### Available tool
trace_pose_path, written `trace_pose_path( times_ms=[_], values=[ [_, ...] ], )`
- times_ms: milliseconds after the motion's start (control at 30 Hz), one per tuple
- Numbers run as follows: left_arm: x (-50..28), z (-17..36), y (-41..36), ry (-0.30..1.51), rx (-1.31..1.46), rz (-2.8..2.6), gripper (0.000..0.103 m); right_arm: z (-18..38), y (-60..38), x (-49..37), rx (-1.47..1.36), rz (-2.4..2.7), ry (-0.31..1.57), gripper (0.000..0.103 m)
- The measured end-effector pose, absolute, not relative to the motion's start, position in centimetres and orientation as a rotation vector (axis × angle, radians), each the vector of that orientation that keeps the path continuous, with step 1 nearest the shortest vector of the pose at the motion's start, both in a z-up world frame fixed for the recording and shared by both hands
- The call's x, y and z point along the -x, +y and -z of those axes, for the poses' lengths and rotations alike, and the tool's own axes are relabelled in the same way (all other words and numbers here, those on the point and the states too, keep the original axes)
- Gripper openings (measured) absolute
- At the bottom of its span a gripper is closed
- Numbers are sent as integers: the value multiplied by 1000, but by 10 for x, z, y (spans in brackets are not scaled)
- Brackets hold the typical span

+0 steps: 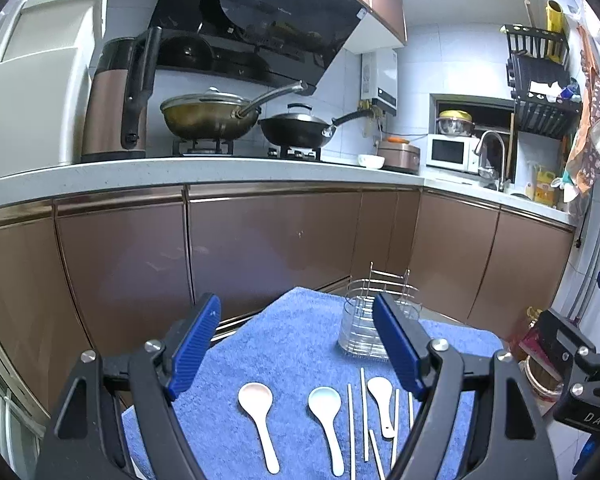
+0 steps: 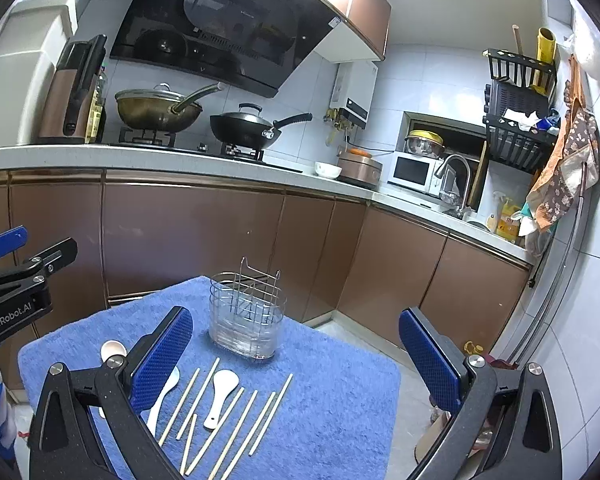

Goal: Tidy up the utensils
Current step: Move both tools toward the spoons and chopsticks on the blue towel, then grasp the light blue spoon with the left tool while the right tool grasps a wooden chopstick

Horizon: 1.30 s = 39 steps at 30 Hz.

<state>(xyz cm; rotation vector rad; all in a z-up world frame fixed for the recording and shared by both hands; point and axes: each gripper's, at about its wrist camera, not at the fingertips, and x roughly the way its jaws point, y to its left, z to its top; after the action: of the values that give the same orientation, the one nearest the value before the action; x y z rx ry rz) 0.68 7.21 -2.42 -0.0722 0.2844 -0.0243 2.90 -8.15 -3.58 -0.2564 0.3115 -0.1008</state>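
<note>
Left wrist view: I am holding both grippers, left gripper [image 1: 296, 346] and right gripper [image 2: 296, 354], spread wide and empty, aiming low along one chopstick [image 2: 271, 415] toward the caddy [image 2: 246, 316] at the towel's [image 2: 340, 380] far edge.

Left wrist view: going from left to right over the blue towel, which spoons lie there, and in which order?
Pink spoon → pale blue spoon → small white spoon, which lies among the chopsticks.

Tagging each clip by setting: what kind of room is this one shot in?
A home kitchen, by the look of it: two woks on a gas hob under a range hood, a microwave beside a sink faucet, and brown base cabinets. The utensils lie on a blue towel in front.
</note>
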Motion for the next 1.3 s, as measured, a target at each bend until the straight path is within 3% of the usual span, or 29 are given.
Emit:
trace_pose_path(
  times_ms=[700,967,1067,1233,1300],
  values=[
    [-57,59,81,440,97,63,77,61,-90,-63,259,74,405,103],
    [-101,99,95,673,181,261,76,95,-147,-103,40,-48,579,103],
    [-121,121,90,765,184,323,76,120,-174,-124,-79,-120,688,90],
    [-152,157,76,888,157,360,75,167,-206,-162,-223,-225,865,56],
    [-163,168,72,921,137,353,73,187,-215,-180,-272,-263,938,49]
  ],
)
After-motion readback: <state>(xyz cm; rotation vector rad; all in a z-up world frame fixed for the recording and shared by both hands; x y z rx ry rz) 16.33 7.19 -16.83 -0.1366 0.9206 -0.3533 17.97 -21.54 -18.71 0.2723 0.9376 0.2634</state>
